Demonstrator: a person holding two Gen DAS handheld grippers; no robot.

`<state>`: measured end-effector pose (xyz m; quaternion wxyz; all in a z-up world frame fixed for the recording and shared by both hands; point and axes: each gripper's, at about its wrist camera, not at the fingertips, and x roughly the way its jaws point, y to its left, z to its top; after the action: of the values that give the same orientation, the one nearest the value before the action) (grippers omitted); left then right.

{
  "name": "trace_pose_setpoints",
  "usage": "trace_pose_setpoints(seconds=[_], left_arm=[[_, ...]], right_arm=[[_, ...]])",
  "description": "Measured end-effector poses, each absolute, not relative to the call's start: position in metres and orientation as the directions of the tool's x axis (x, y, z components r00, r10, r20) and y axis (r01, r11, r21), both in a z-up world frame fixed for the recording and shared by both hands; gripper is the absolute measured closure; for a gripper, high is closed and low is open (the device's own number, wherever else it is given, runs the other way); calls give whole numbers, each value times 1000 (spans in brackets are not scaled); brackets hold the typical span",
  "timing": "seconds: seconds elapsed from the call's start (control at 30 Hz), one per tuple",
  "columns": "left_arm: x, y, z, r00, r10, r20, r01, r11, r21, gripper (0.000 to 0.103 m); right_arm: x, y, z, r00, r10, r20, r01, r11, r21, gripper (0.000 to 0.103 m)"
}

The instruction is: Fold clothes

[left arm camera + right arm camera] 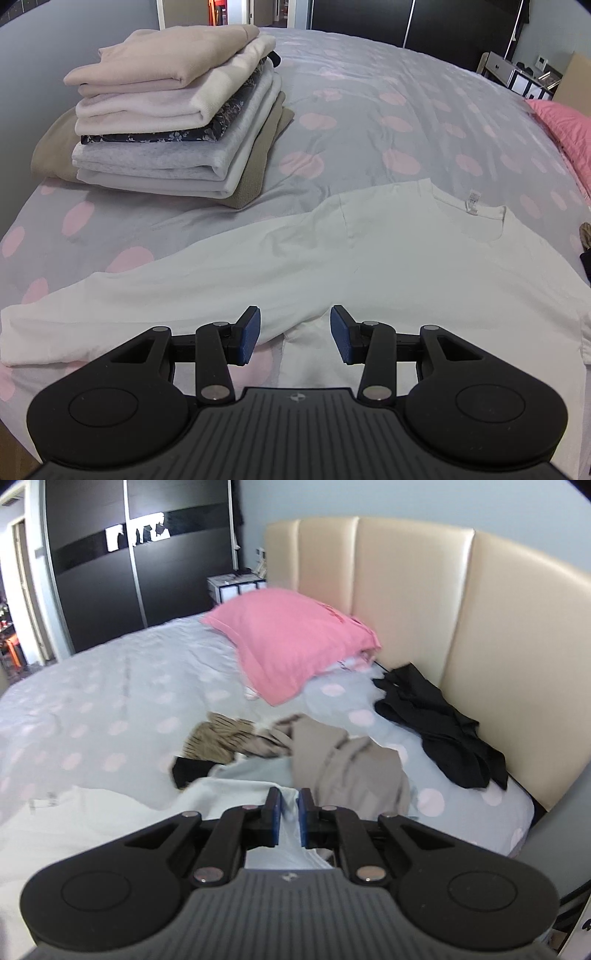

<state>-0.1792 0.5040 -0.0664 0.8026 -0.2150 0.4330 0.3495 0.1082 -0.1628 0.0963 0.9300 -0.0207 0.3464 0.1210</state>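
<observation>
Left gripper (pixel 294 334) hangs spread over the white shirt's (pixel 369 266) near edge; right gripper (pixel 289 818) pinches the shirt's edge; folded stack (pixel 173 110) lies beyond.

- Soft, even indoor light fills both views, with only faint shadows.
- Fisheye distortion curves the bed (pixel 369 110) and headboard (pixel 461 627) near dark corners.
- The right wrist view is blurred; the left is sharp.
</observation>
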Motion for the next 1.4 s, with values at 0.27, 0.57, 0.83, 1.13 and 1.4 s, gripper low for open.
trace_pose_setpoints(seconds=[0.27,0.57,0.83,1.13,1.4], left_arm=[[-183,505,-65,389,366,-845,-746,663,-56,62],[-186,502,-72,365,349,-863,-737,675,-39,62],[-200,487,-84,347,315,-883,-703,711,-23,62],[-181,497,-75,428,327,-843,-638,769,-25,62],[-141,524,-81,470,329,-819,-589,808,-14,62]], right_arm=[[114,-182,80,669,146,-728,-141,988,68,92],[171,-211,-20,619,-13,-785,43,999,18,92],[168,-193,-23,697,-75,-713,-14,993,-119,76],[157,-129,-19,728,172,-664,-250,968,-23,76],[183,-15,-60,599,385,-702,-512,858,33,76]])
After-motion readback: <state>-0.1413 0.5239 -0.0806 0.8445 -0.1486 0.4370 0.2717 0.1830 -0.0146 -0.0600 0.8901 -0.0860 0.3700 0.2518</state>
